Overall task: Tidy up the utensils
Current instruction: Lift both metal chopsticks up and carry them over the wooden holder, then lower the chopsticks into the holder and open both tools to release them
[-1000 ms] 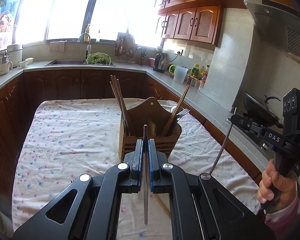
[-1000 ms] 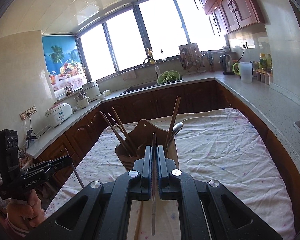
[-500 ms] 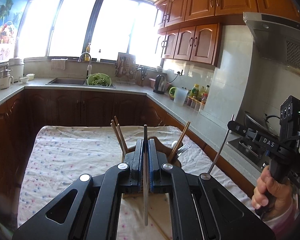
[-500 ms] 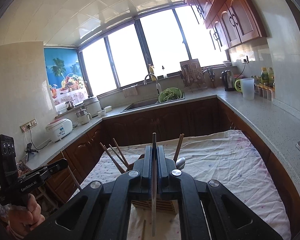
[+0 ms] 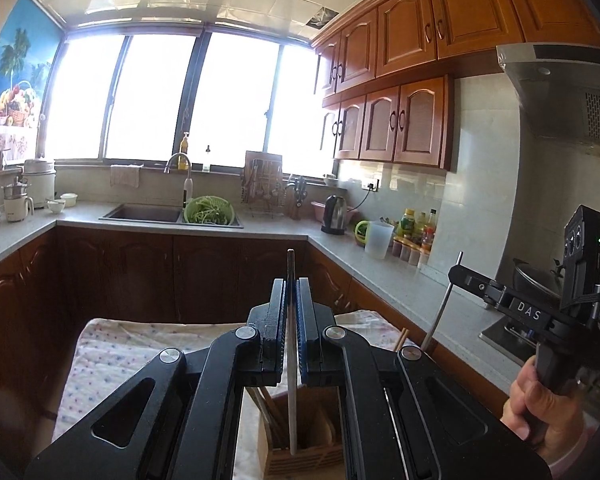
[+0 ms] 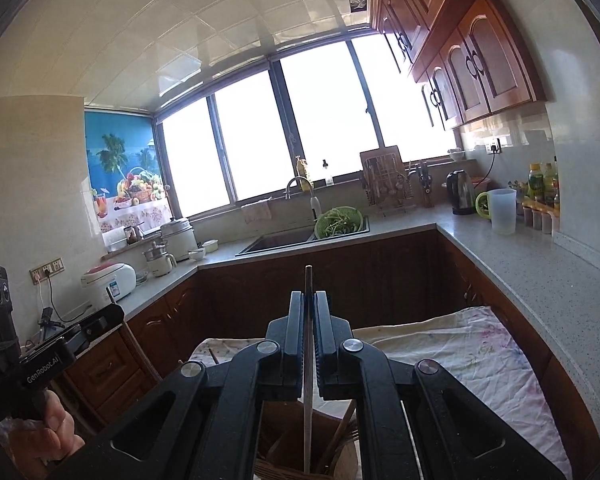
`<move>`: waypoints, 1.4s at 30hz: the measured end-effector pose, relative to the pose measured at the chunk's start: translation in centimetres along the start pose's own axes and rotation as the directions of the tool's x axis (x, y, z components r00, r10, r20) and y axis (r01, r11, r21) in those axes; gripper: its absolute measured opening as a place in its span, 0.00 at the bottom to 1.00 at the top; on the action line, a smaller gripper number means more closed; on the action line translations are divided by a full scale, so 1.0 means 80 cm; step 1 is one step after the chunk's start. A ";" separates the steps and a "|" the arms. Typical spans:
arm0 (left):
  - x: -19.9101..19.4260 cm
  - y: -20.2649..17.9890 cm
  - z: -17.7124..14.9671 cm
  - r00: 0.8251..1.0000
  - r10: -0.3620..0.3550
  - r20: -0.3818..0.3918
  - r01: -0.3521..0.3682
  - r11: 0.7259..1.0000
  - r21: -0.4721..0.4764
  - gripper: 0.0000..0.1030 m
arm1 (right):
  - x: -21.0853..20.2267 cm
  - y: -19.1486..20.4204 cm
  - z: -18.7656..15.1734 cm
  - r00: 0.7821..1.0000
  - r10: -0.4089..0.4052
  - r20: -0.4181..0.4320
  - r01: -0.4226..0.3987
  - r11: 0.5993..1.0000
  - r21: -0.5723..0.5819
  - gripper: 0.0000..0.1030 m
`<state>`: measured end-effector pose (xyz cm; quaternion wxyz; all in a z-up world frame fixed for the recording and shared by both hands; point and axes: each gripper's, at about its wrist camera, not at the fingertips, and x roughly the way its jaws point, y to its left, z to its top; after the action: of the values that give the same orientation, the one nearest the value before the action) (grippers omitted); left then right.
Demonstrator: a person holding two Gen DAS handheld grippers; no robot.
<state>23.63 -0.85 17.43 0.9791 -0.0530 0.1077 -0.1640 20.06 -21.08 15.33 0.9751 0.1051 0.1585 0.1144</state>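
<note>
Kitchen, bright windows; spotted cloth on the table – each gripper's fingers clamp a metal chopstick.

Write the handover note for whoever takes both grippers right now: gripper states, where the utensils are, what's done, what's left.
Left gripper: shut on a metal chopstick, held upright, lower tip over the wooden utensil holder.
Right gripper: shut on a second metal chopstick, also upright, above the same holder.
Holder stands on the cloth-covered table; wooden chopsticks already stand in it.
Done: both metal chopsticks picked up, some utensils already in the holder.
Left: lower each metal chopstick into a compartment and release. Whether anything remains on the cloth cannot be seen; the grippers block the view.
</note>
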 end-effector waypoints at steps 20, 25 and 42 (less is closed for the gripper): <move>0.045 0.031 -0.110 0.995 0.035 -0.089 -0.044 0.994 -0.096 0.04 | 0.058 -0.025 -0.096 0.993 -0.014 -0.114 0.018 0.999 0.037 0.04; 0.054 0.035 -0.124 0.992 0.035 -0.120 -0.049 0.992 -0.117 0.05 | 0.050 -0.030 -0.098 0.994 -0.030 -0.106 0.034 0.999 0.034 0.04; 0.056 0.039 -0.119 0.984 0.044 -0.171 -0.066 0.990 -0.127 0.10 | 0.048 -0.043 -0.096 0.990 -0.019 -0.140 0.030 0.997 0.075 0.19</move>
<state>26.54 -0.04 6.85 0.9651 -0.1007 0.2018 -0.1331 21.73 -22.03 6.30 0.9582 0.1322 0.2316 0.1034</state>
